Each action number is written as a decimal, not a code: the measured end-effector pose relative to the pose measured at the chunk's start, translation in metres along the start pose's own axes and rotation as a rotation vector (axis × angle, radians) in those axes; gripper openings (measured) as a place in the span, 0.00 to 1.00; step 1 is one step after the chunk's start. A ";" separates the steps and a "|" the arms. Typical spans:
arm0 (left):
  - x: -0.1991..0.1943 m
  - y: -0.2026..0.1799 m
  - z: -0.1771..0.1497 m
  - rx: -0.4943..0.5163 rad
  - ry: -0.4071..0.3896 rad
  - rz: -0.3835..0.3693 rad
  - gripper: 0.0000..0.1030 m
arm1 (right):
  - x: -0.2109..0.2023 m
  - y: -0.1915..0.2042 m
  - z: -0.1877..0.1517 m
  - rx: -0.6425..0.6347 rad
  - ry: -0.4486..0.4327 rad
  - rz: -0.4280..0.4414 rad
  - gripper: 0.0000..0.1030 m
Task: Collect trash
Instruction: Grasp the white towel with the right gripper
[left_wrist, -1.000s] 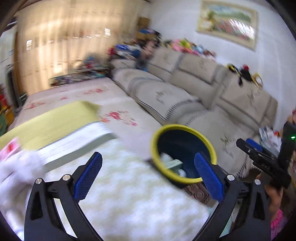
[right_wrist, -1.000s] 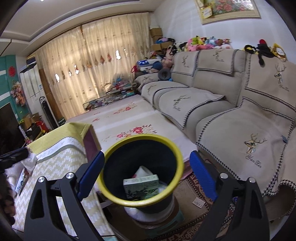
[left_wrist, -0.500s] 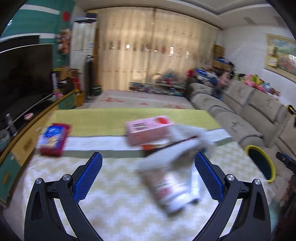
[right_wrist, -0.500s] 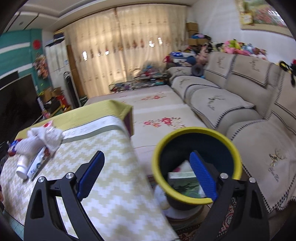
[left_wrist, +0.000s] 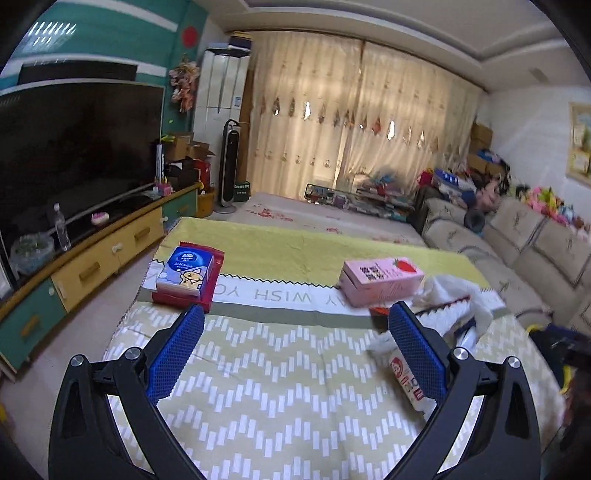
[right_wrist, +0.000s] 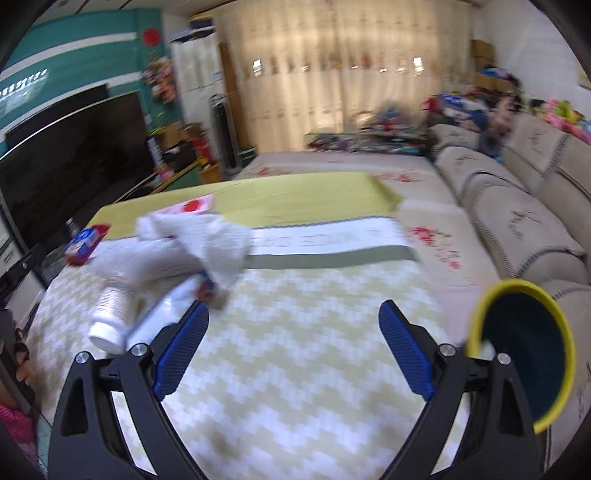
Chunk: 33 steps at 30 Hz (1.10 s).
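Table (left_wrist: 288, 373) under a green-and-white zigzag cloth. Resting on it: a tissue pack (left_wrist: 186, 271) on a red box (left_wrist: 215, 277) (far left), a pink carton (left_wrist: 380, 279), a crumpled white cloth (right_wrist: 192, 240), and what appears to be a white bottle (right_wrist: 110, 314).

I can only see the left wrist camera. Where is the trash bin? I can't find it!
Observer: The yellow-rimmed bin stands off the table's right edge, beside the sofa.
Operator: What's under the white cloth?
Observer: The right view shows a white bottle poking out from under the white cloth.
Operator: Is the other gripper holding something?
Observer: No, the right gripper is open and empty above the tablecloth.
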<state>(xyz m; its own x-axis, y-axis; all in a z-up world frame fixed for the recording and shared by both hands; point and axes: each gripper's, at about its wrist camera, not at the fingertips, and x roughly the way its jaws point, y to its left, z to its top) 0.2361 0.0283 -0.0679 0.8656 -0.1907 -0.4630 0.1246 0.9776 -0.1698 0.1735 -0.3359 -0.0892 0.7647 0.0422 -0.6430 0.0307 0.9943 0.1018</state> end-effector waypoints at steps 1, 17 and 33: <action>0.000 0.003 0.000 -0.014 0.000 -0.006 0.95 | 0.007 0.010 0.005 -0.028 0.011 0.017 0.86; 0.009 -0.009 -0.008 -0.004 0.050 -0.055 0.95 | 0.083 0.041 0.034 -0.071 0.156 0.121 0.40; 0.013 -0.012 -0.011 0.000 0.061 -0.063 0.95 | 0.040 0.019 0.096 -0.006 0.013 0.164 0.05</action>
<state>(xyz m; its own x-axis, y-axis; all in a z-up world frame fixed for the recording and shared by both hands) 0.2406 0.0129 -0.0820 0.8250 -0.2571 -0.5033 0.1778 0.9634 -0.2007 0.2664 -0.3249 -0.0401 0.7506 0.2051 -0.6281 -0.0979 0.9746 0.2013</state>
